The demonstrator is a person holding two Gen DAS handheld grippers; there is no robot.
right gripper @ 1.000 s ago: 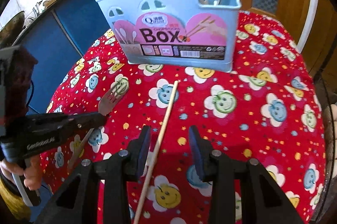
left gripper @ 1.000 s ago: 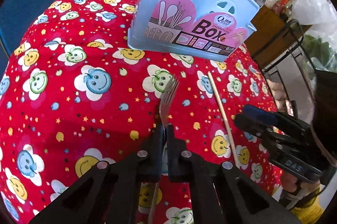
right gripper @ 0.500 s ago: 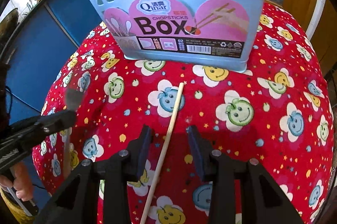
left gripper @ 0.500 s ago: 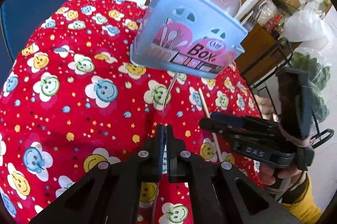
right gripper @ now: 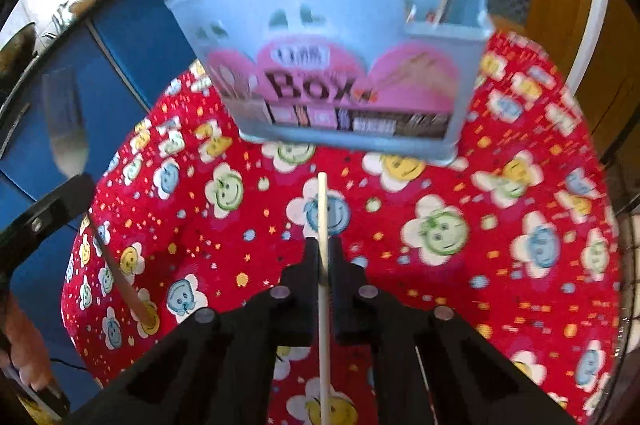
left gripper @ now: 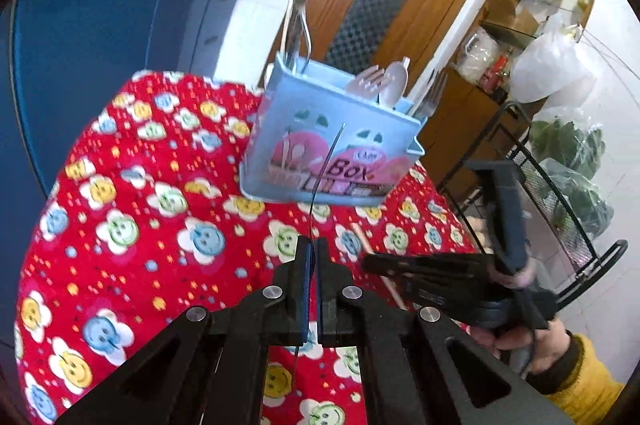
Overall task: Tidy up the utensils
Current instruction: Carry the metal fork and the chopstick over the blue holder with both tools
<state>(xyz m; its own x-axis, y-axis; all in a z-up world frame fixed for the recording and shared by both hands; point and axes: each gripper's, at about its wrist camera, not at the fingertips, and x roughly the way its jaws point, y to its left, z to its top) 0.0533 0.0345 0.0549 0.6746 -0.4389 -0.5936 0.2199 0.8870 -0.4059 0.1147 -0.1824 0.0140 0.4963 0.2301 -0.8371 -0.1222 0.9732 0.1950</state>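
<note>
The red smiley tablecloth point(right gripper: 440, 233) carries the blue utensil box point(left gripper: 336, 153). Left gripper point(left gripper: 311, 257) — closed on the fork point(left gripper: 324, 169), raised. Right gripper point(right gripper: 323, 257) — closed on the chopstick point(right gripper: 322, 209), before the box.

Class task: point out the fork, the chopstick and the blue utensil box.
fork point(right gripper: 66, 129): right wrist view, on its head.
chopstick point(right gripper: 322, 209): right wrist view, on its shaft.
blue utensil box point(left gripper: 304, 129): left wrist view, on its front wall.

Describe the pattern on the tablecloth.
Red tablecloth printed with smiley-face flowers in blue, green and yellow; clearest in the right wrist view.
</note>
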